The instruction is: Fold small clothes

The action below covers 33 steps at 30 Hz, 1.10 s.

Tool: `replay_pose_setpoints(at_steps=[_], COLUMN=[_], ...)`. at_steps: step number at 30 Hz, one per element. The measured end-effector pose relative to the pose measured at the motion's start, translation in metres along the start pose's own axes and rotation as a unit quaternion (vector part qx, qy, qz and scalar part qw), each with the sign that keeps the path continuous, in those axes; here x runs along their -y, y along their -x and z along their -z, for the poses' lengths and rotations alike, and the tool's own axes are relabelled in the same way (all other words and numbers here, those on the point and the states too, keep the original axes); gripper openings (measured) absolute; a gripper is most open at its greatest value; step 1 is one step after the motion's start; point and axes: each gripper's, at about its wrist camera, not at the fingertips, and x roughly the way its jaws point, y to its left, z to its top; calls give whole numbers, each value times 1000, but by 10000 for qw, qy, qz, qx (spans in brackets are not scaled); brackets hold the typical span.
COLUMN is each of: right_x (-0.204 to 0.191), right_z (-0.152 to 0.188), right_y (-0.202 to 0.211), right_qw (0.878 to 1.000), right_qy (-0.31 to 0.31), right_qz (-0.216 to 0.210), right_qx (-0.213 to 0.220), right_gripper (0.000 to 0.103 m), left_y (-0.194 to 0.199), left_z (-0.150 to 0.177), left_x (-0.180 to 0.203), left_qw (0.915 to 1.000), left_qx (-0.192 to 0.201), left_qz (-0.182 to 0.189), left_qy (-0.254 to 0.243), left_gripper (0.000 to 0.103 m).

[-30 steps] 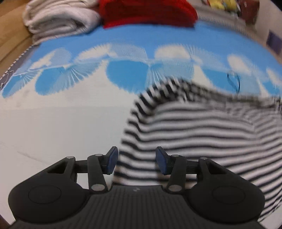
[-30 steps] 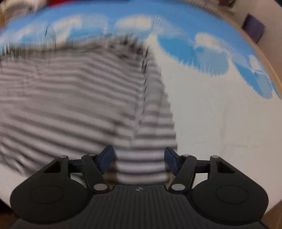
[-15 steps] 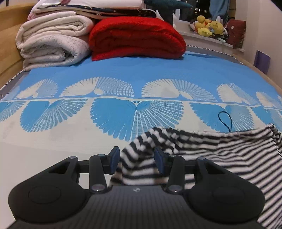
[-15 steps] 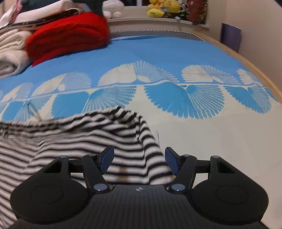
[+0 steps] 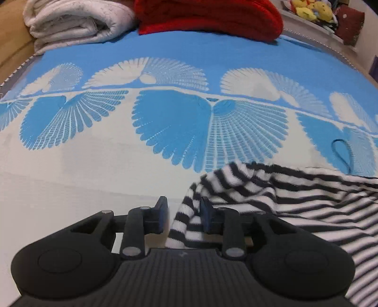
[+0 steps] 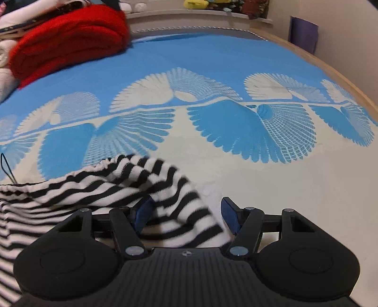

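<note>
left gripper (image 5: pixel 183 216) jaws have just been closing, a gap left, a corner of the striped garment (image 5: pixel 271 196) between them, touching the right pad only. right gripper (image 6: pixel 186 216) stands wide over the other corner, not pinching. likely gripping both corners to fold it on the blue-and-white bedspread (image 5: pixel 165 59).

The garment (image 5: pixel 295 196) between the pads is striped black and white. Ahead of the gripper, the bedspread (image 5: pixel 165 47) is bright blue and cream with fan-shaped shell prints. Beyond it lie a red blanket (image 5: pixel 212 16) and an off-white one (image 5: pixel 78 21). The gripper pads (image 6: pixel 141 212) are blue on black.
</note>
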Motion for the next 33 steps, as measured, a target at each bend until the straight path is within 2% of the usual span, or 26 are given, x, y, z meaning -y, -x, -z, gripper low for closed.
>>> replay_pose_setpoints(at_steps=[2,4,6,7,9,10,11,12,16,19,22,25,29,31,32,33], right_x=[5,11,18,20,25,26,28,30,31,28,22,11,-6,-17,-23,-30], right_z=[-5,-9,-11,-11,-10,-9,-9,-9,-6,0,14,31,59,70,76,82], right_y=[-6,-10,-12,-12,-10,-7,-4,2,43,77,116,159,206,222,230,237], right_qw=[9999,9997,9994,9994,9991,9989,9987,9983,9988,9987,9973,9944,9894,9872,9858,9845], right_qy=[-125,-247,-325,-358,-433,-463,-498,-539,-335,33,185,364,439,461,467,473], right_qz=[61,35,46,31,14,5,-37,-137,-361,-503,-669,-853,-1123,-1228,-1273,-1325], right_qx=[17,46,59,26,-34,-67,-115,-174,-44,120,252,516,815,904,988,1045], right_gripper=[65,65,67,67,67,67,67,67,67,67,67,67,67,67,66,66], left_y=[26,42,40,32,8,-4,-8,-2,48,78,121,170,220,229,231,230], left_z=[-4,-4,-2,0,9,14,16,16,9,10,12,28,62,84,94,99], left_x=[-1,2,11,18,28,31,29,27,28,26,15,-2,-26,-36,-40,-44], left_qw=[9990,9965,9942,9942,9954,9955,9959,9969,9961,9949,9941,9925,9879,9854,9856,9884], left_qx=[433,687,650,539,122,-156,-255,-203,405,541,787,991,1411,1609,1616,1455], left_qz=[126,466,820,831,516,232,57,65,490,659,704,712,649,544,495,409], left_qy=[16,-51,-253,-428,-800,-901,-861,-754,-605,-532,-257,0,-46,-89,-107,-176], left_gripper=[36,36,36,36,36,35,35,36,43,43,44,48,48,48,48,48])
